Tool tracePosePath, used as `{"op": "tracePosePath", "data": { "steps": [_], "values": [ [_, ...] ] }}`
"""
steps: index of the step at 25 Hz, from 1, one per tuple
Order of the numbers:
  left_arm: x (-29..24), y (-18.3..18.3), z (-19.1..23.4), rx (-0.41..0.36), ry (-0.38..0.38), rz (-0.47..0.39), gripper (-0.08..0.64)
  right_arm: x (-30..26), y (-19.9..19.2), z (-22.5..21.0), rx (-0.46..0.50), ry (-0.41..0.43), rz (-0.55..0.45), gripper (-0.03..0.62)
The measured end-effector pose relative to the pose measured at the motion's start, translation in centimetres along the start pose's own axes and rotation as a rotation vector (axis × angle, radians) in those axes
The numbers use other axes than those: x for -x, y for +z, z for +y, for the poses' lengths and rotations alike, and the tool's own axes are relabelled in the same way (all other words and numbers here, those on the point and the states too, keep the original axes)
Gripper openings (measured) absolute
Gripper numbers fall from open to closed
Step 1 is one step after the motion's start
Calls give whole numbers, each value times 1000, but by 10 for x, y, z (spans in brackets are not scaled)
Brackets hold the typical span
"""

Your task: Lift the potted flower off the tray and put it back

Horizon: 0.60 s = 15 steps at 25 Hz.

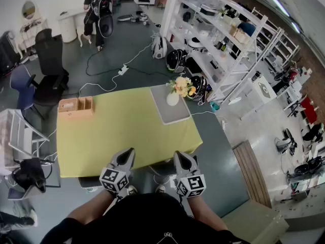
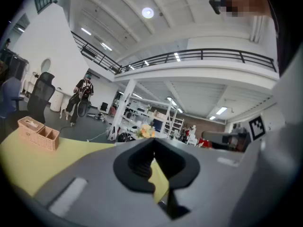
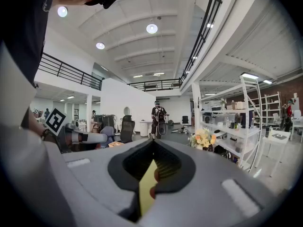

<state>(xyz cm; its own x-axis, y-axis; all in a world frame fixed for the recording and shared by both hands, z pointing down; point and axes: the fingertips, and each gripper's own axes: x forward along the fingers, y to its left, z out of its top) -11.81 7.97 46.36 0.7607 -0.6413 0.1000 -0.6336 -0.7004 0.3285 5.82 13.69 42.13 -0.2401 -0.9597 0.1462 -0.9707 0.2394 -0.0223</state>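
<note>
Wicker box (image 1: 75, 106) on yellow table (image 1: 119, 141), far-L corner; white shelves (image 1: 219, 34) beyond, R.

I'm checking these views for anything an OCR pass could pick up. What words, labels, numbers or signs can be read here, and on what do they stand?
No words or numbers are readable in any view.
Cubes on the left gripper and right gripper: black-and-white square markers, patterns only, no letters.
Items on the shelf: any labels are too small to read.
On the potted flower and the basket: no print visible.
</note>
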Motion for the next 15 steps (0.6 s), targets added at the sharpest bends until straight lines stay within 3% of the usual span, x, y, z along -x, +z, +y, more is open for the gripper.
{"op": "tracePosePath", "data": {
  "steps": [9, 15],
  "values": [
    [6, -2, 21, 9, 3, -6, 8, -14, -1, 16, 18, 2, -5, 3],
    [-5, -9, 24, 29, 20, -3, 8, -21, -8, -17, -7, -34, -3, 4]
  ]
}}
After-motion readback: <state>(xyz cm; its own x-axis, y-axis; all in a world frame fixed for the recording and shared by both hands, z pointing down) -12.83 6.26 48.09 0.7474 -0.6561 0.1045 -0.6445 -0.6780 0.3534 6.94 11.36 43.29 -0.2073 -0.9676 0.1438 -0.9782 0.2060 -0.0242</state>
